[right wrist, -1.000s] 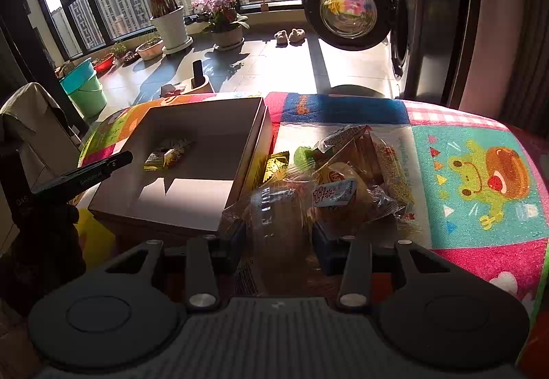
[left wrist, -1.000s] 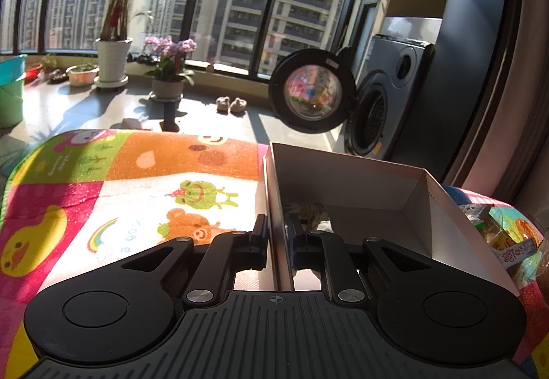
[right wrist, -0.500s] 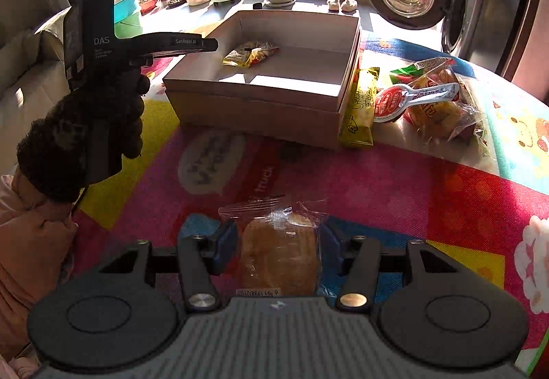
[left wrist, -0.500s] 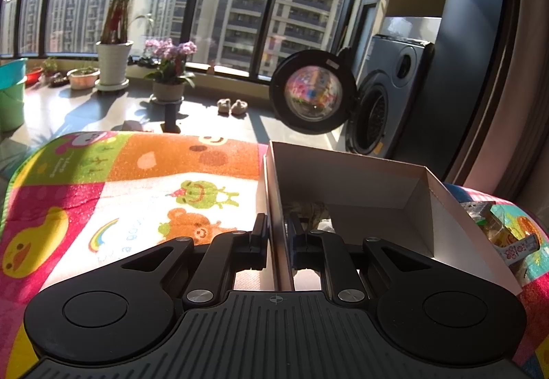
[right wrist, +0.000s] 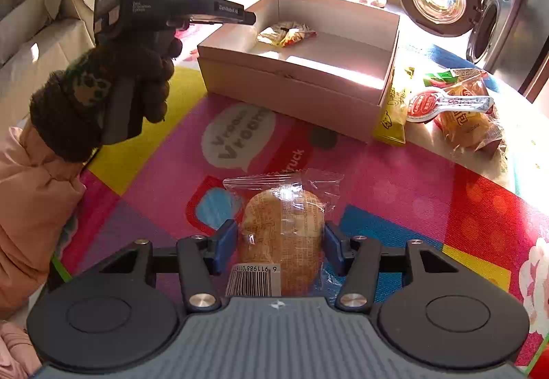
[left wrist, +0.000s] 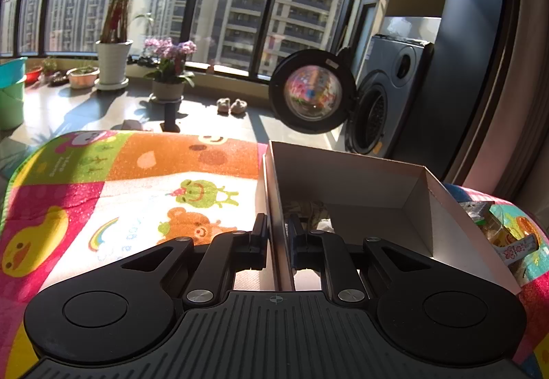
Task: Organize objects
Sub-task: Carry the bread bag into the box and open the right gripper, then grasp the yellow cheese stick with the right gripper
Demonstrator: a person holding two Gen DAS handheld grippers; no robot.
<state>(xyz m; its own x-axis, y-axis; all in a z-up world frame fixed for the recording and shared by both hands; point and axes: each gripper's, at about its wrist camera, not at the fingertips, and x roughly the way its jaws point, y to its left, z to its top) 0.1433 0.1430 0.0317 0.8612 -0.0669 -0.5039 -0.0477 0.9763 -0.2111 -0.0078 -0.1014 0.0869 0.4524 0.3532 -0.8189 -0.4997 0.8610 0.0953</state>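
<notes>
The right claw (right wrist: 280,250) grips a clear-wrapped bread bun (right wrist: 283,238) by its slippery film—it could slide free; the left claw (left wrist: 277,234) pinches the white cardboard box (left wrist: 377,193) wall.

Sunlit balcony: washer (left wrist: 387,104) with door open at right, orchid (left wrist: 170,70) and palm (left wrist: 115,35) at upper left.

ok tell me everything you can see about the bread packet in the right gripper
The bread packet is a round, golden-brown bun sealed in a clear plastic wrapper with a crimped top edge and a white barcode label at its near end. It lies lengthwise between the blue pads of the right gripper, which press its two sides. It is above the colourful mat, short of the open white box, and looks whole and unopened.
</notes>
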